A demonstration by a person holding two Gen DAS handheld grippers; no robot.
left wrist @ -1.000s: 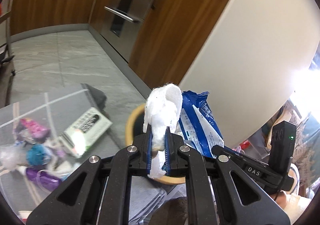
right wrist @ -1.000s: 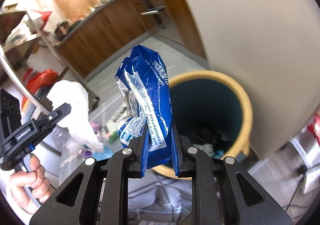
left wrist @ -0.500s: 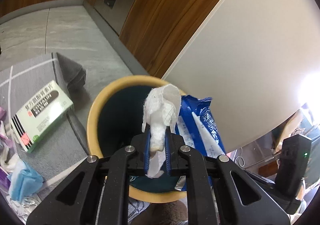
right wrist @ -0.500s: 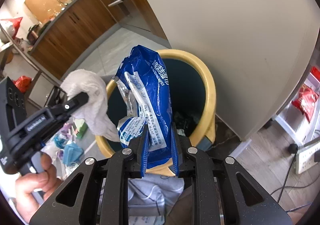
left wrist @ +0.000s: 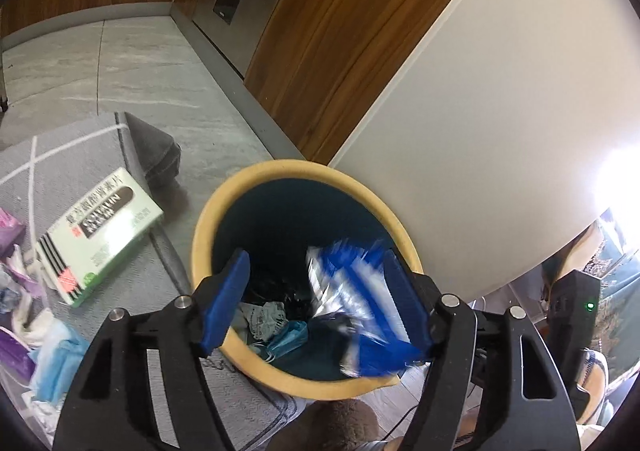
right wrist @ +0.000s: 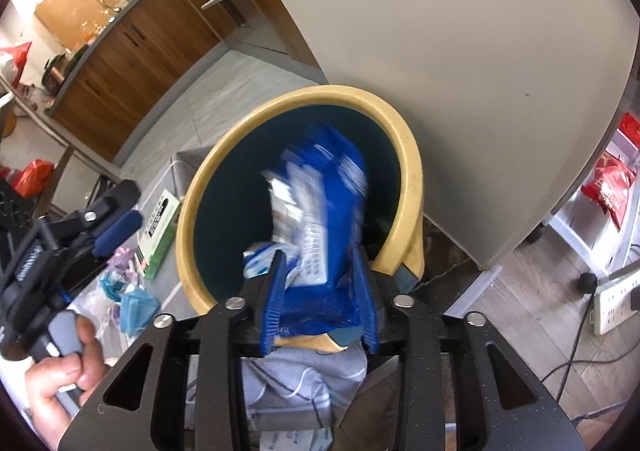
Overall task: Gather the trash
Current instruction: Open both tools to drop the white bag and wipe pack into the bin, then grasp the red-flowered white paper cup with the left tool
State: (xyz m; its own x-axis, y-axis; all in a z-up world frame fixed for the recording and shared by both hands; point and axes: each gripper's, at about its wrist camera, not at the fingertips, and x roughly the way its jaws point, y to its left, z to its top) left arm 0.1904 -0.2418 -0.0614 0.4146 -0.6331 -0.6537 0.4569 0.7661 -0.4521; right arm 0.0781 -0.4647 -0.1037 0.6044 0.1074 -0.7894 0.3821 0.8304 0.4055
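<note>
A round bin with a yellow rim (left wrist: 204, 227) and dark inside stands against a white cabinet; it also shows in the right wrist view (right wrist: 412, 171). My left gripper (left wrist: 316, 291) is open and empty over the bin's mouth. The white tissue is out of sight. The blue wipes packet (right wrist: 320, 211) is motion-blurred between the parted pads of my right gripper (right wrist: 320, 291), over the bin; it also shows blurred in the left wrist view (left wrist: 360, 307). Crumpled paper and a blue mask (left wrist: 288, 335) lie inside the bin.
A green and white medicine box (left wrist: 100, 235) lies on the grey rug left of the bin. More litter, blue masks (left wrist: 52, 355) and purple wrappers lie at far left. Wooden kitchen cabinets (left wrist: 328, 31) are behind. A power strip (right wrist: 616, 295) lies on the floor at right.
My left gripper opened and the white tissue left it. My right gripper's pads parted and the blue packet is slipping, blurred, toward the bin. Both grippers moved closer over the bin.
</note>
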